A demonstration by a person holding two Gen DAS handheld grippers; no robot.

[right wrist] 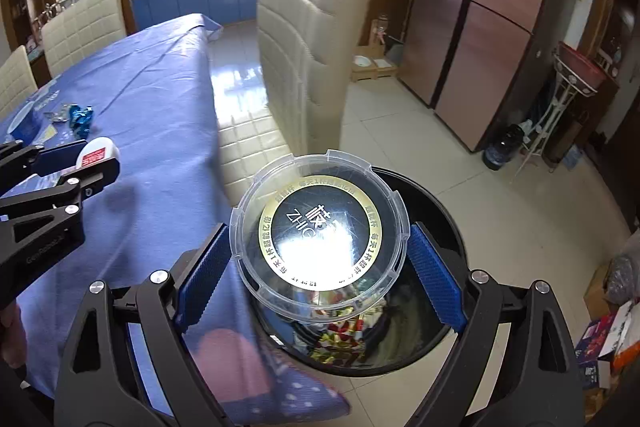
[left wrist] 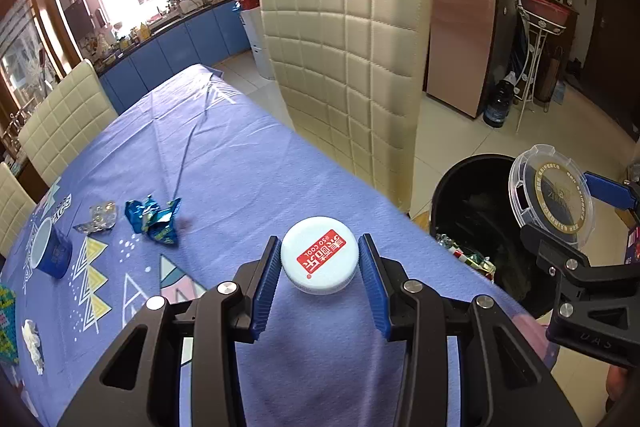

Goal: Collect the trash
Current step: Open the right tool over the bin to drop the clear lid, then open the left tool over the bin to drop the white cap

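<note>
Right gripper (right wrist: 320,259) clamps a clear round lid (right wrist: 320,231) with a black-and-gold label, holding it above the black trash bin (right wrist: 452,227) beside the table. Left gripper (left wrist: 320,267) pinches a white cap (left wrist: 319,261) with red print, over the blue tablecloth (left wrist: 208,163).

I was working in a home dining room: a clothed table (left wrist: 224,163), cream padded chairs (left wrist: 352,59), blue kitchen cabinets (left wrist: 180,47) beyond, a tall refrigerator (right wrist: 472,39).

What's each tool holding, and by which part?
Right tool: round clear plastic lid, by opposite rim edges. Left tool: white round cap between fingers; contact unclear.
</note>
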